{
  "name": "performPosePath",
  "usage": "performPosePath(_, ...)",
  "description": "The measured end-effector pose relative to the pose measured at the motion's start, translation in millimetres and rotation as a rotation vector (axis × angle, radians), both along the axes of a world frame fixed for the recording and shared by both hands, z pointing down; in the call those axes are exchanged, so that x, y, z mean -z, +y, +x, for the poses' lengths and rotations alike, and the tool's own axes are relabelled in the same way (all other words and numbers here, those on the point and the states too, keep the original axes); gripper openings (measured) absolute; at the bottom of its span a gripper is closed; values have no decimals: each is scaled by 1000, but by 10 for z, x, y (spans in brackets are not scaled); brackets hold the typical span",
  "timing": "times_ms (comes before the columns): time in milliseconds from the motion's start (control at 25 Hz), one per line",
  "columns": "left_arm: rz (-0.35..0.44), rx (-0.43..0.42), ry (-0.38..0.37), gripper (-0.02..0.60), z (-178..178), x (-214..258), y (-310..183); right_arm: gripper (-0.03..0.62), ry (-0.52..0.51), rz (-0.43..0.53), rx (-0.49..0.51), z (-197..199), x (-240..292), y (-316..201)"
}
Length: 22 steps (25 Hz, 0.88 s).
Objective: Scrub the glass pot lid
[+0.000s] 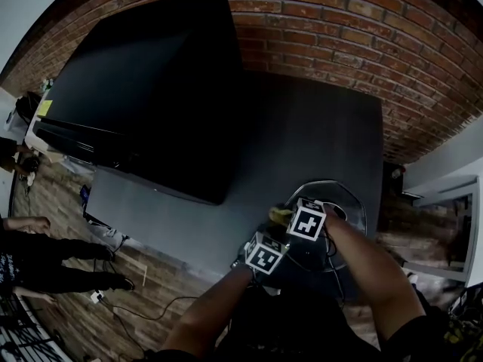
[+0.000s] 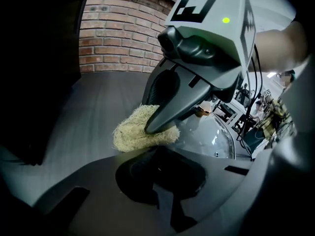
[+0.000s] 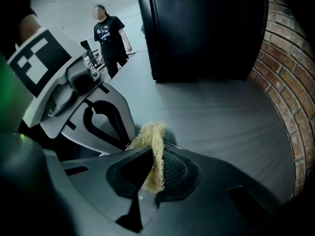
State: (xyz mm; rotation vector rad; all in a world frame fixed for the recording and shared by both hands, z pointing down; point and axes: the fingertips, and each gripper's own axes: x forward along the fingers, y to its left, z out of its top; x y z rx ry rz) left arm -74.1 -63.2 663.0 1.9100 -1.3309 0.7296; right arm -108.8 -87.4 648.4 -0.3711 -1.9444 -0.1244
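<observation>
The glass pot lid (image 1: 343, 202) lies domed side up on the dark table (image 1: 302, 127), near its front right corner. In the left gripper view the lid (image 2: 211, 136) fills the right, with a tan knob (image 2: 203, 111) on top. My right gripper (image 1: 287, 219) is shut on a yellow fibrous scrubber (image 1: 278, 216) and presses it against the lid's left side. The scrubber (image 3: 147, 136) stands pinched between its jaws. My left gripper (image 1: 281, 238) sits at the lid's near rim; its fingertips (image 3: 127, 144) look closed together there.
A large black box (image 1: 151, 89) covers the table's back left. A brick wall (image 1: 362, 29) runs behind the table. People stand on the wooden floor at the left (image 1: 30, 255), one in a black shirt (image 3: 110, 38). Cables lie on the floor (image 1: 143, 308).
</observation>
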Motion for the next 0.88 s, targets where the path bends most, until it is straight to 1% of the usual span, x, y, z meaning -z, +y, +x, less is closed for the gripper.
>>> performPosePath(160,-10,-2,1,34,-1,16,31,51,7,-16,-79,-39,-24,-105)
performPosePath(360,13,16,0,34,-19,22,-9,51,21,-8,-178,-32,-6,-302)
performPosePath(520,10,10,-12,34,-30,39,-7,51,-16,-8,-298,-21,10,-549)
performPosePath(640,8,16,-15,34,-39,14,3,51,1,-2,-386,119,-11,-738)
performPosePath(880,-2,24,-7,34,-34,-18,19,51,-10,-7,-537,396,31,-1071)
